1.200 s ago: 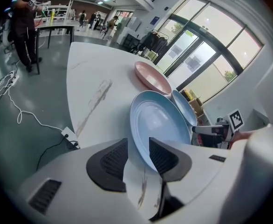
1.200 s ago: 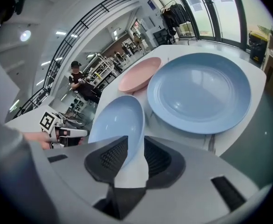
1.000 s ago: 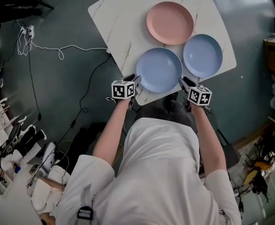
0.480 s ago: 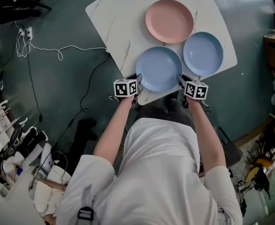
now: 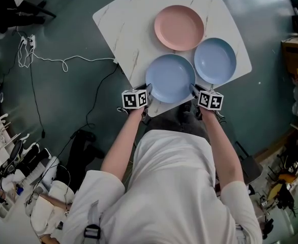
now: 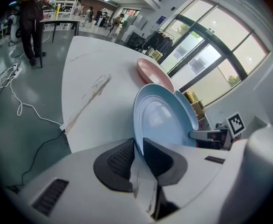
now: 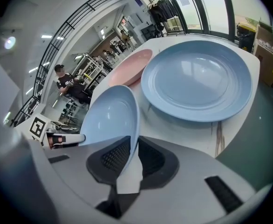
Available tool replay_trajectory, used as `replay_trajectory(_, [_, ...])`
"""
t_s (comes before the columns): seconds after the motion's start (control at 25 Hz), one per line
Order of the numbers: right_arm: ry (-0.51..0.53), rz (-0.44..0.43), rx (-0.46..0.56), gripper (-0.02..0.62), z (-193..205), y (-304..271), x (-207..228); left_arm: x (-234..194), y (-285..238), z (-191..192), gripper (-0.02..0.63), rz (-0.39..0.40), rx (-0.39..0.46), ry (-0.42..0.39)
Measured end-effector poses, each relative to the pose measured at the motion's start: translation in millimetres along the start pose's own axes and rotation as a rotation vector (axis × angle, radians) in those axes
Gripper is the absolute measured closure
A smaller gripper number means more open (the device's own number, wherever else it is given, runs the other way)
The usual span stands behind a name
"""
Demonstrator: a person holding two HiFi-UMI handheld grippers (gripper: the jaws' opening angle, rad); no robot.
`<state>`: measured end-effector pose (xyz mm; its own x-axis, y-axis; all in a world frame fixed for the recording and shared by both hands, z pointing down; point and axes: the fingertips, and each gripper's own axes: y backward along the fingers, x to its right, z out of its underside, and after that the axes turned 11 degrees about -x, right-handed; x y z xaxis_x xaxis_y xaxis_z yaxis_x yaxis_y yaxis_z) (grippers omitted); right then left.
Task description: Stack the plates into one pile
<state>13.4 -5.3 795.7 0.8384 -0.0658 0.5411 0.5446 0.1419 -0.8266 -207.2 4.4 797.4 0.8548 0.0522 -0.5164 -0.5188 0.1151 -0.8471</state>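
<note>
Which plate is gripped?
The nearer blue plate: left gripper, jaws just closing, and right gripper pinch its opposite rims; far blue plate and pink plate lie free.

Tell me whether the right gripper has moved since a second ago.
Yes, slightly: the right gripper edged inward onto the near blue plate rim, toward the table.

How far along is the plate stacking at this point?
Done: nothing stacked; the pink plate, far blue plate and near blue plate sit side by side on the white table, none on another. In hand: the left gripper, whose jaws have just been closing, and the right gripper clamp opposite rims of the near blue plate. Left: both stacking moves.
</note>
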Motion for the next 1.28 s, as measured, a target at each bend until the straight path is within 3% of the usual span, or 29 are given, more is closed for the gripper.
replay_trajectory(0.36, [0.002,-0.027,0.042,0.526,7.0,27.5,-9.1,21.5,16.3,0.5,0.540,0.034,0.026,-0.038])
replay_trajectory(0.76, [0.045,0.001,0.051,0.526,4.4,51.7,-5.9,47.1,30.7,-3.9,0.539,0.063,0.038,-0.074])
replay_trajectory(1.28, [0.108,-0.013,0.054,0.525,-9.4,77.8,7.7,81.7,33.3,-5.7,0.538,0.043,0.068,-0.089])
